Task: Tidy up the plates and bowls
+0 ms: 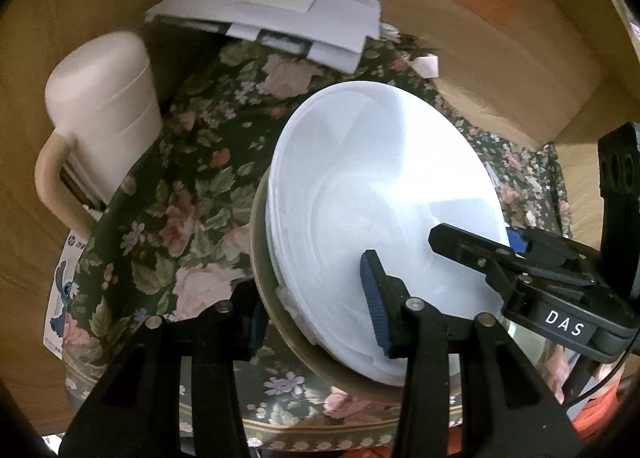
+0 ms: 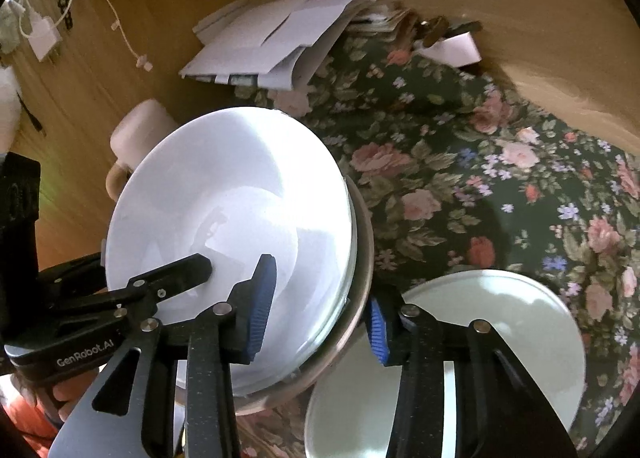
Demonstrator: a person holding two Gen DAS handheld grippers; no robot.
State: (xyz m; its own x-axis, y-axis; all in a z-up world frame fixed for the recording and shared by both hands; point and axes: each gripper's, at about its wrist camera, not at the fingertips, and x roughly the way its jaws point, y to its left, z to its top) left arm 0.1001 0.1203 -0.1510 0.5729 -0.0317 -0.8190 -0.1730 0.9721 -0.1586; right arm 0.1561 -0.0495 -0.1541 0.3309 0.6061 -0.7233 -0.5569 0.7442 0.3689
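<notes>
A stack of white bowls (image 1: 380, 193) sits inside a tan bowl (image 1: 264, 290), and the whole stack tilts above the flowery tabletop (image 1: 192, 185); both grippers hold it at once; the left gripper (image 1: 316, 310) pinches the rim at about 7 o'clock of the stack in its own view, one blue pad (image 1: 374, 298) inside the top bowl and the other pad outside, under the tan bowl; the right gripper (image 2: 320, 310) pinches the rim on the other side, at about 5 o'clock of the stack in its own view, one blue pad (image 2: 262, 306) inside and one outside; a single white plate (image 2: 500, 338) lies flat on the tabletop, just beside the stack at 4 o'clock in the right view, partly under the right gripper; a cream jug (image 1: 100, 117) with a handle stands at 9 o'clock in the left view; a pile of white papers (image 1: 280, 13) lies at 12 o'clock by the wooden wall (image 1: 500, 69).
</notes>
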